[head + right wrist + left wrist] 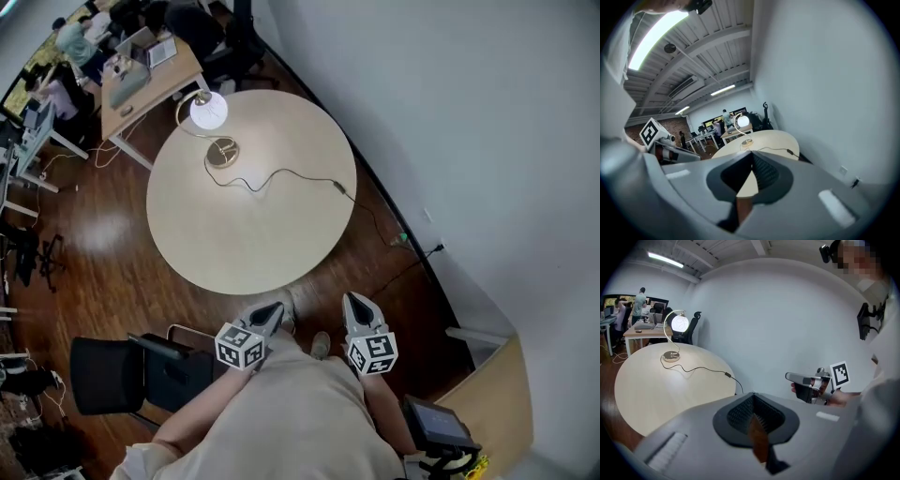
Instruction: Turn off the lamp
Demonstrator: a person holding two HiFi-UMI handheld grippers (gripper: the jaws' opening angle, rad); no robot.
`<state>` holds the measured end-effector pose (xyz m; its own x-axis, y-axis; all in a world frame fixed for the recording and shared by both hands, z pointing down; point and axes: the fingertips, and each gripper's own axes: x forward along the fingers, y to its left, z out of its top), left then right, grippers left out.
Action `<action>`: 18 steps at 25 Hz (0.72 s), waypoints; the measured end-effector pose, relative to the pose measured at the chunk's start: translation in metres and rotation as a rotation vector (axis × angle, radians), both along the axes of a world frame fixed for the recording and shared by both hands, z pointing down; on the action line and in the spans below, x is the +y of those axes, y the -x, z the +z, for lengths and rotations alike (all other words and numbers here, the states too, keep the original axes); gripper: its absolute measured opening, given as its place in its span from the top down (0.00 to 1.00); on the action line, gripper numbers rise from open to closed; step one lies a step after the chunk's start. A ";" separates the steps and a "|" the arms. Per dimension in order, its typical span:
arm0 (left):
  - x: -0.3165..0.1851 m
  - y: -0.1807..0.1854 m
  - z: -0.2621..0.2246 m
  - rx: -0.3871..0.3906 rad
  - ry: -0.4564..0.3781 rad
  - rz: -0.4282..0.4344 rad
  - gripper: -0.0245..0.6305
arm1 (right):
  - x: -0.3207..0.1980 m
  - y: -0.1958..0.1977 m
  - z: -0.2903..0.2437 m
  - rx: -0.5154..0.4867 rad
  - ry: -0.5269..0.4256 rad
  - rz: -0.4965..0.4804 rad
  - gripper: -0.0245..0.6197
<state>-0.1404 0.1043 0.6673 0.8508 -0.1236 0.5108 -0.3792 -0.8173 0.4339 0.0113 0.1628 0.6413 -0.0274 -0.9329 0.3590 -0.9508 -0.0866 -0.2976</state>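
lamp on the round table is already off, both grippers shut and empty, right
No: the lamp is lit, glowing white in the head view. It is on the round table, and the left gripper and right gripper are shut, empty.

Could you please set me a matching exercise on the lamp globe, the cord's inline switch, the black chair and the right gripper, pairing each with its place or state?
Things:
1. lamp globe
2. inline switch
3. black chair
4. right gripper

Place or state:
A. jaws together, holding nothing
B. standing on the wooden floor
C. lit, glowing white
D. lying on the round table

Pairs: 1-C, 2-D, 3-B, 4-A
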 end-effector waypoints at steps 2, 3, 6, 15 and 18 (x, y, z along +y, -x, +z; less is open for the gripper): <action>-0.018 -0.005 -0.006 0.013 -0.009 0.012 0.96 | -0.017 0.001 -0.007 0.005 -0.003 0.004 0.96; -0.029 -0.007 -0.009 0.021 -0.018 0.014 0.96 | -0.028 0.001 -0.011 0.009 -0.009 0.003 0.96; -0.062 -0.013 -0.017 0.046 -0.033 0.008 0.96 | -0.059 0.000 -0.023 0.028 -0.026 -0.007 0.96; -0.111 -0.041 -0.020 0.078 -0.022 0.051 0.96 | -0.108 -0.025 -0.038 0.057 -0.023 0.031 0.96; -0.122 -0.039 -0.020 0.084 -0.015 0.053 0.96 | -0.116 -0.018 -0.038 0.056 -0.012 0.030 0.96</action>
<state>-0.1015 -0.0175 0.6468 0.8961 -0.0842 0.4358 -0.2978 -0.8421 0.4497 0.0297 0.0468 0.6037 0.0199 -0.9372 0.3482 -0.9629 -0.1117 -0.2456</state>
